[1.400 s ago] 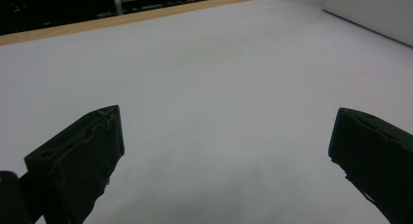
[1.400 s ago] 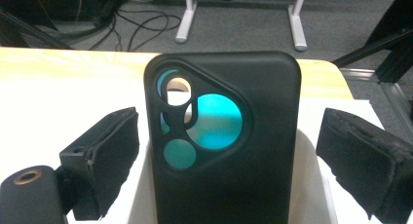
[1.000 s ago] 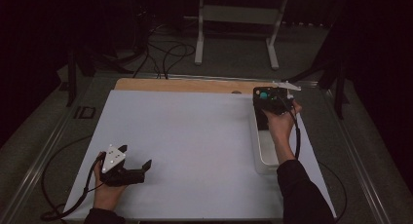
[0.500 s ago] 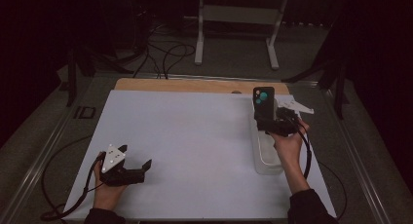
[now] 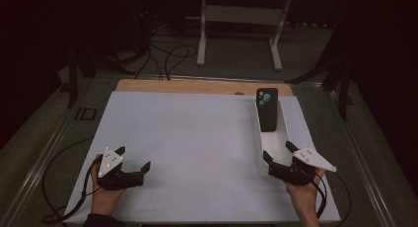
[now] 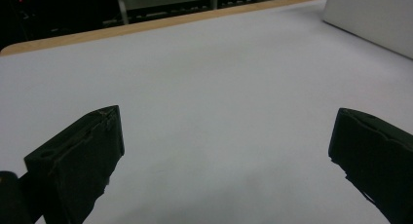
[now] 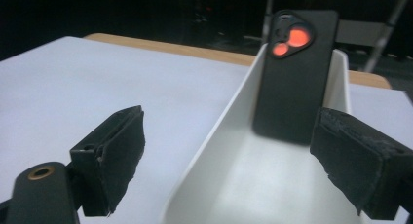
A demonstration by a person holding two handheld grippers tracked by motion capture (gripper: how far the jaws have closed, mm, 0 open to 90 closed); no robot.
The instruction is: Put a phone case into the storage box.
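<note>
Phone point(image 5: 267, 110) sits in the white bin point(image 5: 258, 138), at the bin's far end, leaning back against the far wall. Nothing else visible in the bin; the floor nearer the person is bare. The phone's long axis runs bottom-to-top, tilted away from the person: lower edge on the bin floor, upper end poking above the rim. Back face toward the person, camera cluster at the top.

Look: black slab point(image 7: 295, 70), rounded corners, matte. Camera bump has two round lenses; they read teal in the high view, orange-red in the right gripper view.

The bin point(image 7: 229, 151) is long and narrow, on the right side of the white table surface point(image 5: 197, 133), long axis running away from the person.

Right gripper point(image 5: 278, 155): at the bin's near end, jaws spread wide, holding nothing. In its own view point(image 7: 229, 160) the jaws straddle the bin's left wall, phone well beyond them.

Left gripper point(image 5: 133, 163): near-left on the table, jaws wide apart, empty, well clear of the bin.
</note>
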